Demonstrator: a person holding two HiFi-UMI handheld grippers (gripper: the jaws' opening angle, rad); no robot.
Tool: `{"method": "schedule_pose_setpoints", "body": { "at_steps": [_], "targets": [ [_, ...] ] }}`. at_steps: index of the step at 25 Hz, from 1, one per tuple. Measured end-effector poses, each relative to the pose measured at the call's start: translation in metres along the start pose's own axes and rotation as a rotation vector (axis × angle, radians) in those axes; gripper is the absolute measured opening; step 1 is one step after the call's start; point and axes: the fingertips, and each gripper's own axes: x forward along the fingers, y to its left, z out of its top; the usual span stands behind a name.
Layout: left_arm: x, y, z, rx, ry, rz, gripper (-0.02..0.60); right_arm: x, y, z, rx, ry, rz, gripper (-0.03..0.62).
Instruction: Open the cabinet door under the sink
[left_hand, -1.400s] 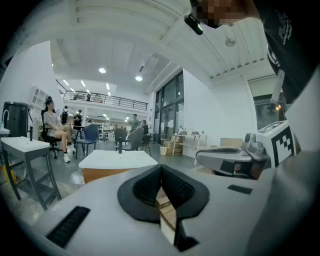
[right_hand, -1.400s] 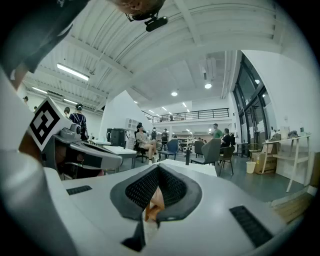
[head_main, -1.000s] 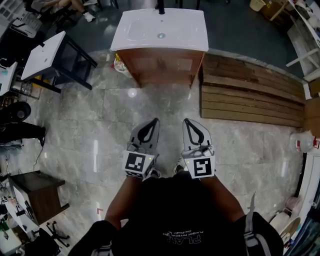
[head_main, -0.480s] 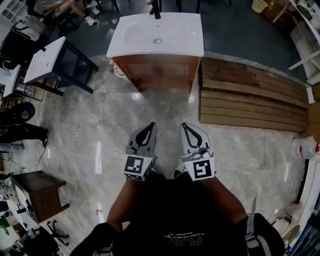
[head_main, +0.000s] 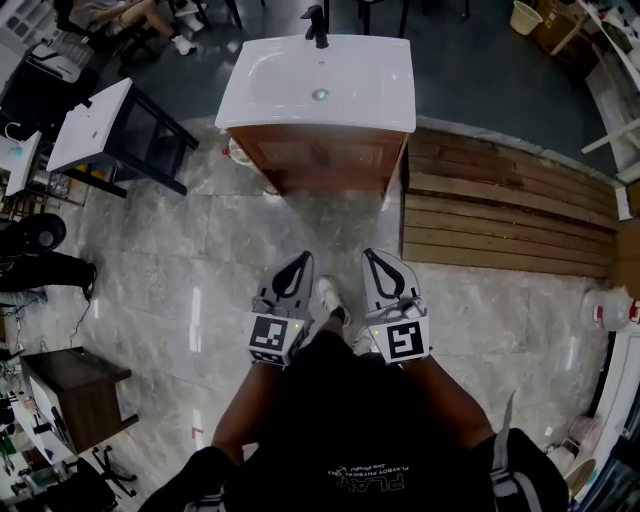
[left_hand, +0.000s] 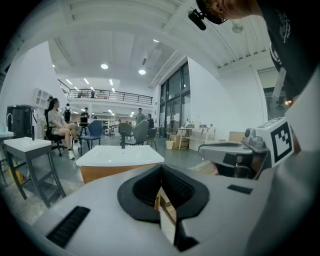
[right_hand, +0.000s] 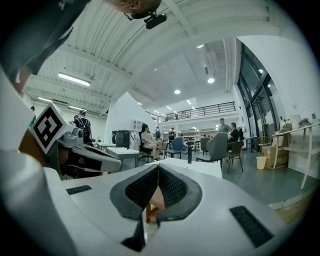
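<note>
Head view shows you standing on the tiled floor, well apart from the sink and the wooden cabinet door beneath it. That door faces you and looks closed. No handle can be made out from here.

Your left tool and right tool sit side by side just in front of your body, both aimed at the cabinet. I read this as a carrying posture for the approach, not a reach. Each gripper view shows its jaws brought together with nothing between them, only a sliver of the cabinet's wood showing past the pads. That is probably why they stay closed: nothing is yet within reach to grasp. You will likely need to part one pair before taking the door's edge.

One shoe shows between the tools.

As for writing, your dark shirt carries upside-down print beginning "PLA"; the smaller line is too small to read. Each marker cube bears only a black-and-white square pattern.
</note>
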Motion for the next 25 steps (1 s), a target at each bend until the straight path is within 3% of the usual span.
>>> {"method": "schedule_pose_setpoints", "body": {
  "at_steps": [13, 25],
  "targets": [
    [0.062, 0.084, 0.001, -0.082, -0.004, 0.000, 0.021, 0.110, -0.009, -0.009, -0.053, 0.076, 0.042, 0.021],
    [0.087, 0.125, 0.002, -0.094, -0.007, -0.013, 0.021, 0.151, -0.017, -0.017, -0.045, 0.131, 0.027, 0.021]
  ]
}}
